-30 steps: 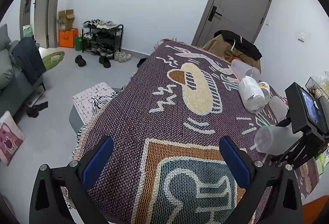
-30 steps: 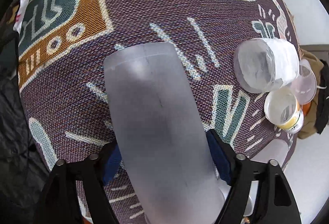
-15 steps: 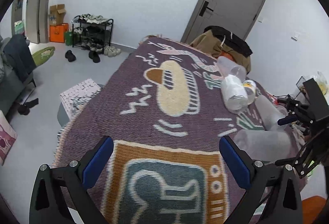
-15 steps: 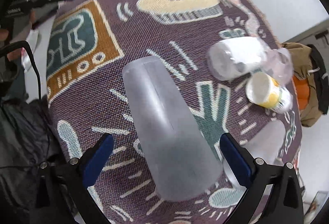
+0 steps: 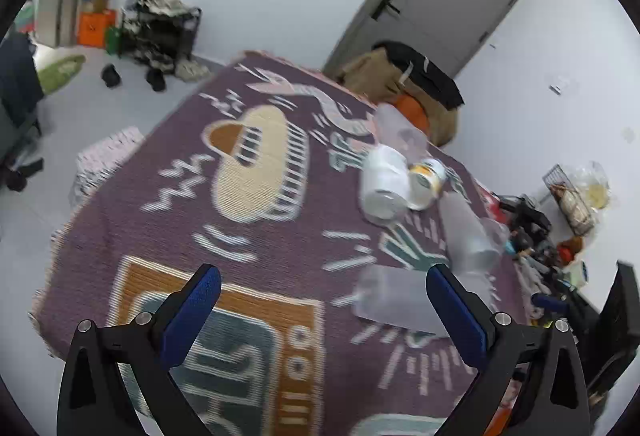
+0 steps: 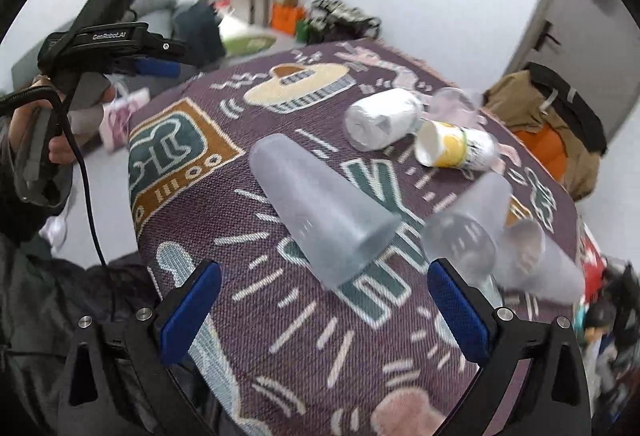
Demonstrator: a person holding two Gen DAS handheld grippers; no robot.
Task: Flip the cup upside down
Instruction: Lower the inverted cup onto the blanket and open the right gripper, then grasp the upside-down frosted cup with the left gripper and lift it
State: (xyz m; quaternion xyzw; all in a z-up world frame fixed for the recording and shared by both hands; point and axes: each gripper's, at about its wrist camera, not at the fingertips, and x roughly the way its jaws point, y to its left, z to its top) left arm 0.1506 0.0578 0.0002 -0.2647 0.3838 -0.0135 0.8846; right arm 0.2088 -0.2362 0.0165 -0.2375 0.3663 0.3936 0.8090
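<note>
Frosted translucent plastic cup (image 6: pixel 324 213), rim down on patterned cloth (image 6: pixel 280 316)

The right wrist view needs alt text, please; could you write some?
The open right tool hovers over a purple patterned blanket, just behind a frosted cup resting mouth-down and tilted. More cups lie beyond, and the left tool is at left.

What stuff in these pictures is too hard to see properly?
- Frosted cup: in the right wrist view, its wide end tips away, so whether it rests flat on the blanket is unclear.
- The same cup in the left wrist view: blurred, partly behind the left gripper finger.
- Yellow cup: label too small and blurred to read.
- Clutter past the table edge: too small to name.
</note>
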